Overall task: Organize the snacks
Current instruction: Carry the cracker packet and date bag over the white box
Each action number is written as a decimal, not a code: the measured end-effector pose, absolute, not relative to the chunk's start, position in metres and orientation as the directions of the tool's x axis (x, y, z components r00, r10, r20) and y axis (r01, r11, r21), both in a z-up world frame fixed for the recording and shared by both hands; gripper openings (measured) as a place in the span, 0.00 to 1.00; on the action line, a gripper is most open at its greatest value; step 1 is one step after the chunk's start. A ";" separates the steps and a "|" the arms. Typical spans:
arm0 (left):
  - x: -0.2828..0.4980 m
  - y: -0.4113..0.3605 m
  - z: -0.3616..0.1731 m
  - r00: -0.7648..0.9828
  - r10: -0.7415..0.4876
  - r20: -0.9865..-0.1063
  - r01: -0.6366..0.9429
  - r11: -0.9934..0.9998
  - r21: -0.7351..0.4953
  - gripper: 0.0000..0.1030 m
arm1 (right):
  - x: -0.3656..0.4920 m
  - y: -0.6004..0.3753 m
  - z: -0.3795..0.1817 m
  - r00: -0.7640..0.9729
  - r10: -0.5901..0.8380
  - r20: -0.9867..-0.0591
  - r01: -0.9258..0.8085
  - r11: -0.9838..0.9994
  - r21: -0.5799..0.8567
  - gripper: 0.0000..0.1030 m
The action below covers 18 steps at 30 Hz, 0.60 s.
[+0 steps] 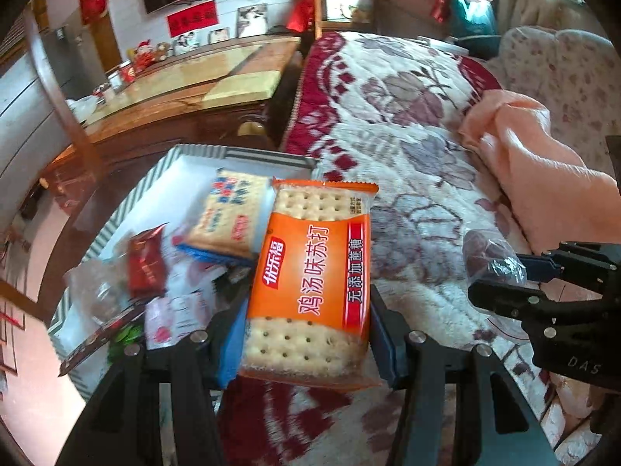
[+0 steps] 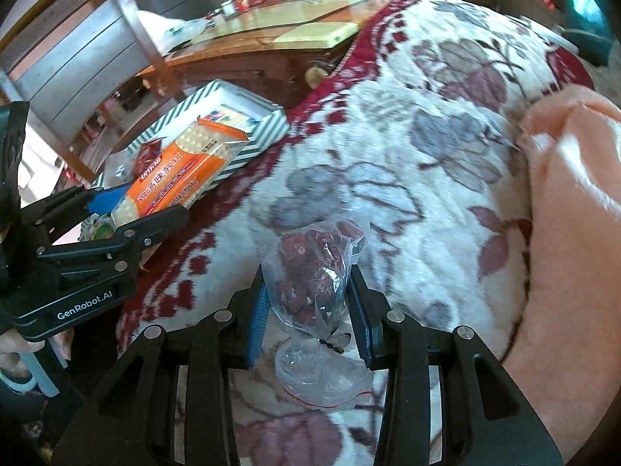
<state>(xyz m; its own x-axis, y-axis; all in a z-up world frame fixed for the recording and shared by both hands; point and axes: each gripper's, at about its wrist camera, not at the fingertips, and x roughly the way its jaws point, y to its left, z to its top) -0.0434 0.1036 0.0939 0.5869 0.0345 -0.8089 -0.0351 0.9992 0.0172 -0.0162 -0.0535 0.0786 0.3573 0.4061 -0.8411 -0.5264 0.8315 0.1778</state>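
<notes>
Left wrist view: The left hand-held gripper (image 1: 308,334) is clamped at medium width on an orange cracker packet (image 1: 310,272). Both blue pads press the packet's long sides near its lower end. The packet points toward 12 o'clock and is held above the edge of a striped tray (image 1: 155,178). The tray occupies the 9 to 11 o'clock sector and rests on the floral blanket (image 1: 407,136) of a bed. Inside the tray lie a blue-edged cracker packet (image 1: 229,217), a red sachet (image 1: 146,268) and several clear and white wrappers. At 3 o'clock the right hand-held gripper (image 1: 516,272) enters the view, closed on a clear bag of red dates (image 1: 489,256). A peach cloth (image 1: 535,178) lies at 2 o'clock on the blanket. A wooden surface (image 1: 186,81) stands at 11 o'clock, beyond the tray.

Right wrist view: The right hand-held gripper (image 2: 308,303) is set narrow, with both pads pressing the clear bag of red dates (image 2: 310,275). The bag's lower end, with a red seal line, hangs below the pads. The floral blanket (image 2: 427,136) lies beneath. At 9 o'clock the left hand-held gripper (image 2: 128,209) holds the orange cracker packet (image 2: 182,171), which overlaps the striped tray (image 2: 268,128) at 10 o'clock. The peach cloth (image 2: 574,194) lies at 3 o'clock.
</notes>
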 end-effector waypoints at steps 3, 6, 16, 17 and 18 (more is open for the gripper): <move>-0.048 0.117 0.095 0.590 0.046 -0.806 -0.066 0.998 0.008 0.56 | -0.018 -0.038 0.083 0.350 0.415 -0.840 -0.554 0.815 0.172 0.36; -0.054 0.131 0.097 0.594 0.063 -0.802 -0.098 0.995 0.007 0.56 | -0.020 -0.021 0.088 0.344 0.419 -0.840 -0.582 0.797 0.159 0.36; -0.068 0.185 0.103 0.593 0.130 -0.795 -0.223 0.975 -0.006 0.55 | -0.018 0.041 0.097 0.305 0.452 -0.838 -0.665 0.731 0.152 0.36; -0.070 0.193 0.102 0.589 0.138 -0.796 -0.240 0.971 -0.009 0.55 | -0.018 0.048 0.097 0.302 0.455 -0.838 -0.673 0.724 0.151 0.36; -0.071 0.200 0.102 0.586 0.145 -0.797 -0.257 0.966 -0.014 0.55 | -0.017 0.055 0.097 0.297 0.457 -0.838 -0.681 0.717 0.150 0.36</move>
